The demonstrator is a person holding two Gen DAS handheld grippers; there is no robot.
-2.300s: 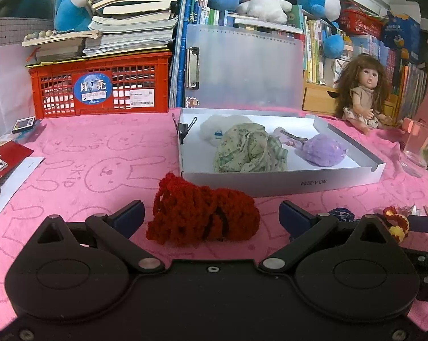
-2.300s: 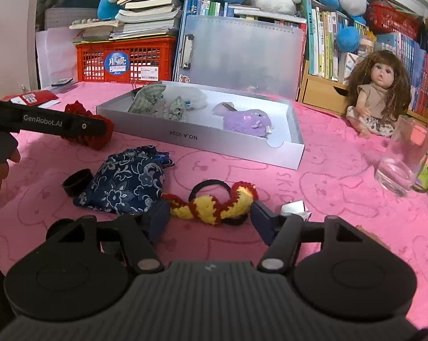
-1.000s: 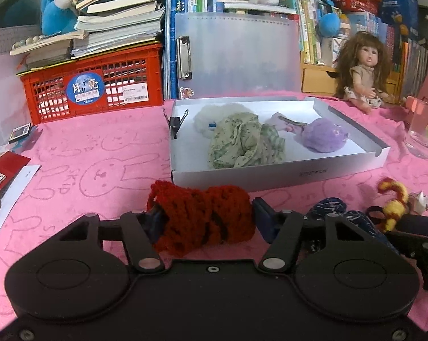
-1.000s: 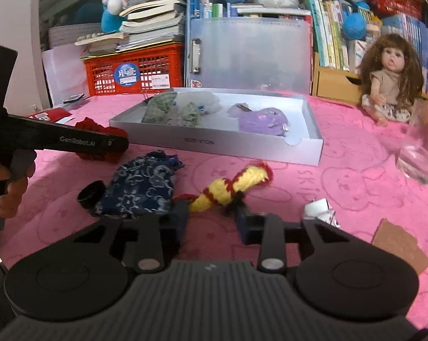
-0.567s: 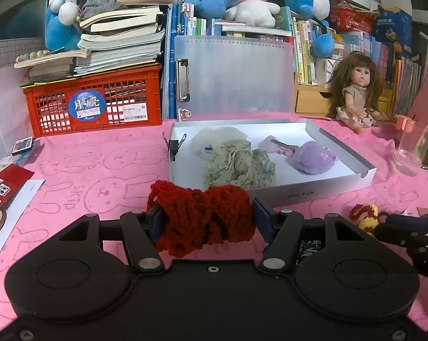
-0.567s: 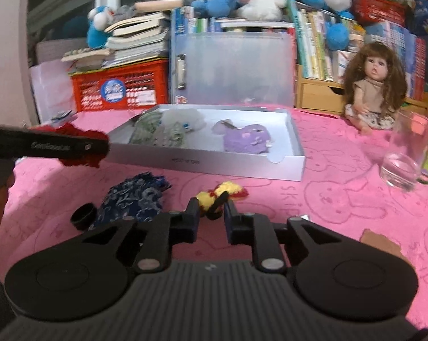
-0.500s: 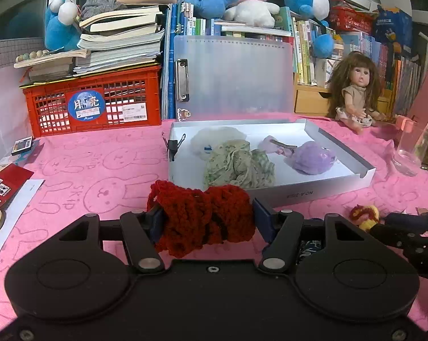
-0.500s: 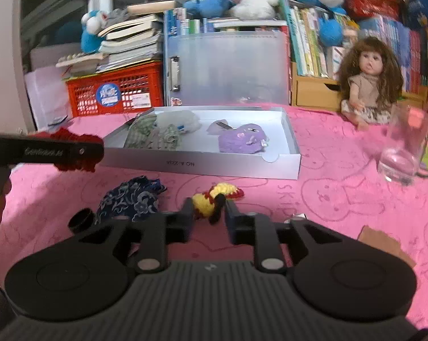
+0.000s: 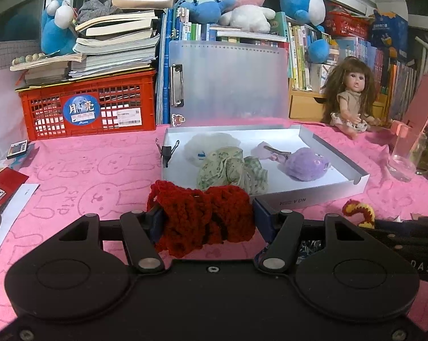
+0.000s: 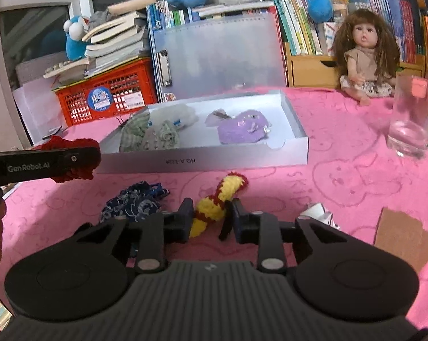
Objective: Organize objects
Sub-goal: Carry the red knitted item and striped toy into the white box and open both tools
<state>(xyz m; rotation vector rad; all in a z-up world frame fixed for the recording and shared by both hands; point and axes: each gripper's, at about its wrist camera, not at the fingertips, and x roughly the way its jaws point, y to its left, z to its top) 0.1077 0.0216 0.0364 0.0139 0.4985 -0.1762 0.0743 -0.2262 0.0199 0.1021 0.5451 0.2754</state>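
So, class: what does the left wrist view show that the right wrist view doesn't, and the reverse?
Only the left wrist view shows the black binder clip on the box rim and the red card.

Only the right shows the brown cardboard piece and crumpled white paper.

Both show the white shallow box, red crocheted pouch, yellow-and-red knitted toy and long-haired doll.

Place: I am working in a home, in what looks like a child's room or study corner.
Cover: a pink cloth [image 9: 80,176] printed with bunny outlines is lying over the table.
Back edge: I am facing crowded rows of children's books [image 9: 302,54], with plush toys [image 9: 239,2] sitting on top of them.
Back left corner: a red crate [image 9: 88,108] is carrying a loose stack of books [image 9: 114,48].
Back right corner: a long-haired doll [image 9: 349,96] is sitting by a small wooden drawer [image 10: 313,68].
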